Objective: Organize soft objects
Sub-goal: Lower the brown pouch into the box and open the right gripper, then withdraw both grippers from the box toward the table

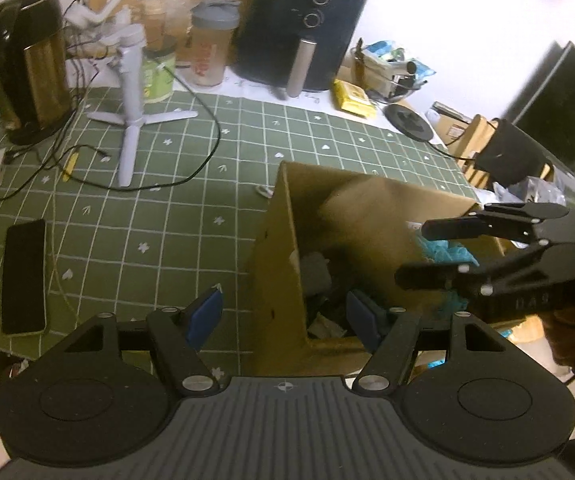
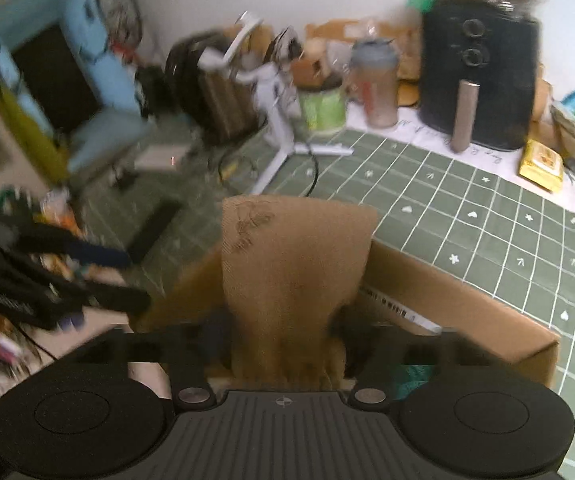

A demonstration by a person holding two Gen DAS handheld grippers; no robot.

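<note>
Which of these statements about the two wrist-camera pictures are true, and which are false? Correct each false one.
1. The right gripper holds a tan cloth. True.
2. The left gripper grips a blue cloth. False: its jaws stand open and empty.
3. The cardboard box stands on a green grid-pattern tablecloth. True.
4. The smartphone lies inside the box. False: it lies flat on the tablecloth, apart from the box.

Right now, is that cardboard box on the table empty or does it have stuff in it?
Not empty. The open cardboard box holds a teal cloth and darker items at the bottom; what those are, I cannot tell.
</note>
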